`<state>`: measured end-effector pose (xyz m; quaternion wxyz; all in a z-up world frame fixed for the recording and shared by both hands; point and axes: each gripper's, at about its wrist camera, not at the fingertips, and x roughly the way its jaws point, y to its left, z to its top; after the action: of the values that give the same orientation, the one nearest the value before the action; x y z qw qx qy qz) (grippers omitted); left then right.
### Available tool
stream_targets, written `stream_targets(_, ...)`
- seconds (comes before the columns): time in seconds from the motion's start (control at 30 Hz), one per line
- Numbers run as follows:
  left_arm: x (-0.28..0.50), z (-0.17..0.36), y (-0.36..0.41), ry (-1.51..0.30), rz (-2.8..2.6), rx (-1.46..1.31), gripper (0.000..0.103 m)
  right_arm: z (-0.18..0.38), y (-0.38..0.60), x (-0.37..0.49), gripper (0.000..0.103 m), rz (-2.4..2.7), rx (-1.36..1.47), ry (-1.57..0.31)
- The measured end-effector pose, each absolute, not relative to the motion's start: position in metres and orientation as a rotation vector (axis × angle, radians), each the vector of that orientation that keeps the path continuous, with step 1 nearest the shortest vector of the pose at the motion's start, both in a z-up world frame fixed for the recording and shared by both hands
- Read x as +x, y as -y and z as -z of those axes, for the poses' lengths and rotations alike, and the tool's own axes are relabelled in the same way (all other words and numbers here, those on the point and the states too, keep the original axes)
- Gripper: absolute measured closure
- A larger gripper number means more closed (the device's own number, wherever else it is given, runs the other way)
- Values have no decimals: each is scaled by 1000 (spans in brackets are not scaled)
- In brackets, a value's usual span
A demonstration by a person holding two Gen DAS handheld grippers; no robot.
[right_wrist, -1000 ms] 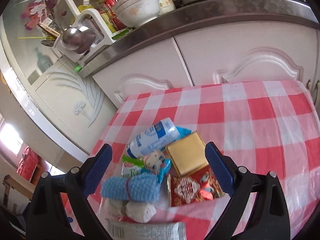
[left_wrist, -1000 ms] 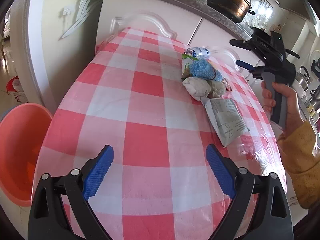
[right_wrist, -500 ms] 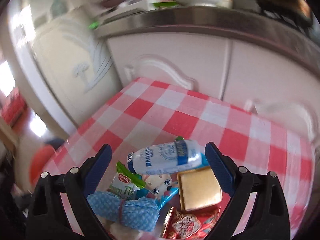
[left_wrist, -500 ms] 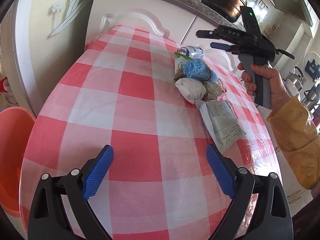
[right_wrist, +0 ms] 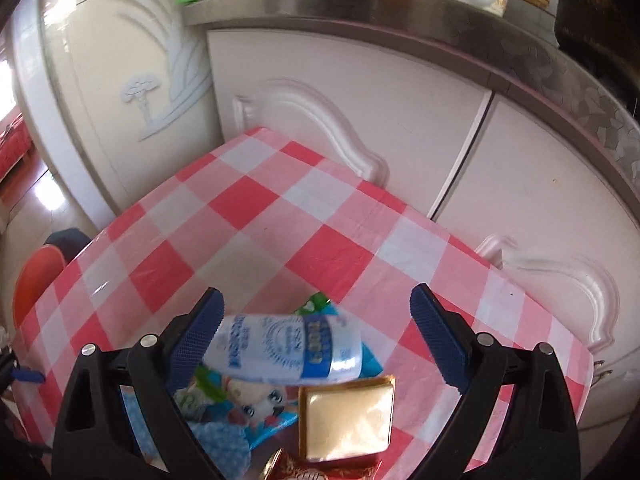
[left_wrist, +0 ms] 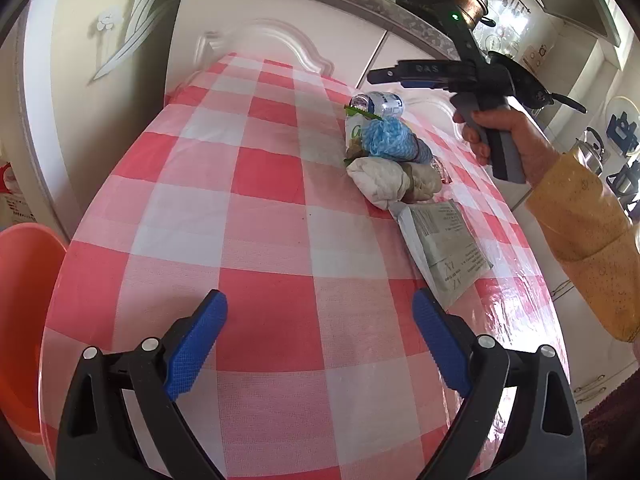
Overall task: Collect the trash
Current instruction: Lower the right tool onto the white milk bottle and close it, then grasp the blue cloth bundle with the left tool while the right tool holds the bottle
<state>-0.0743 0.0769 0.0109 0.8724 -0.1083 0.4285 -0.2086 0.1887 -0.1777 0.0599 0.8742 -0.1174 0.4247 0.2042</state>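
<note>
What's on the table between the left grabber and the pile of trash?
Only bare checkered tablecloth. The left wrist view shows the open left gripper with nothing between it and the trash pile; a grey printed packet lies off to the right.

Left gripper [left_wrist: 320, 320] jaws wide; right gripper [right_wrist: 316, 320] jaws wide, raised.

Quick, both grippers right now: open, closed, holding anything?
Left gripper: open, empty, above the tablecloth.
Right gripper: open, holding nothing, around the bottle on the trash pile.
</note>
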Motion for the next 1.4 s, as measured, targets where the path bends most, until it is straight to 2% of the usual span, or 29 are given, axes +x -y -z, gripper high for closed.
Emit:
stream_targets(0.1,-73,-11,-76,-895,436,-221,10,-56,176,207,10,-442,-177,-931)
stream_targets(0.13,-73,-11,-76,-896,436,-220,10,-53,172,212,13,-442,-177,-942)
stream_targets(0.2,-72,-11,-76,-901,435,-222,10,-45,164,218,47,-440,-203,-989)
stream_targets(0.27,-71,-11,-78,-904,438,-234,10,-33,158,217,63,-427,-248,-1041)
stream_targets(0.3,-71,-11,-78,-903,439,-239,10,-30,157,212,64,-433,-257,-1047)
stream_targets(0.47,-70,-11,-77,-903,455,-253,10,-20,167,175,64,-426,-245,-1029)
stream_targets(1.0,-75,-18,-48,-907,554,-277,10,-17,200,81,64,-432,73,-908)
stream_targets(1.03,-74,-19,-45,-906,559,-280,10,-17,201,76,63,-436,85,-907)
stream_targets(1.17,-72,-22,-37,-895,577,-281,10,-20,211,65,40,-455,122,-900)
stream_targets(1.4,-59,-30,-22,-880,587,-318,10,-20,237,38,38,-512,175,-880)
